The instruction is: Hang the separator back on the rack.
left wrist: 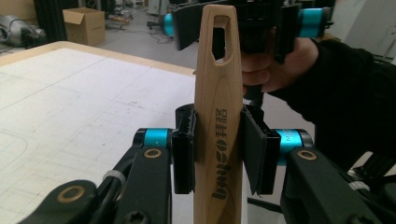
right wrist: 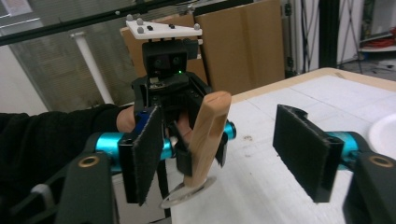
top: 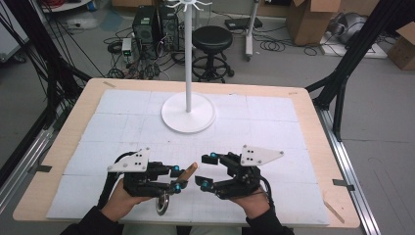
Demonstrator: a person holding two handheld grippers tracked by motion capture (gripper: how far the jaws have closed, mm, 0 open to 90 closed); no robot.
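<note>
A utensil with a pale wooden handle [top: 188,170] and a round metal head [top: 162,204] lies level just above the table's near edge. My left gripper [top: 177,177] is shut on the handle [left wrist: 217,116] at mid-length, pads flat on both sides; the slotted end sticks out beyond them. My right gripper [top: 207,171] faces it from the right, open. The handle's tip [right wrist: 208,135] stands between the right gripper's [right wrist: 224,151] pads, closer to the left pad, touching neither. In the left gripper view the right gripper [left wrist: 236,32] flanks the slotted tip.
A white stand with a round base [top: 188,117] and a tall pole [top: 188,58] rises at the middle of the white mat [top: 274,127]. The wooden table edge [top: 318,147] borders the mat. A stool [top: 212,44] and boxes stand beyond the table.
</note>
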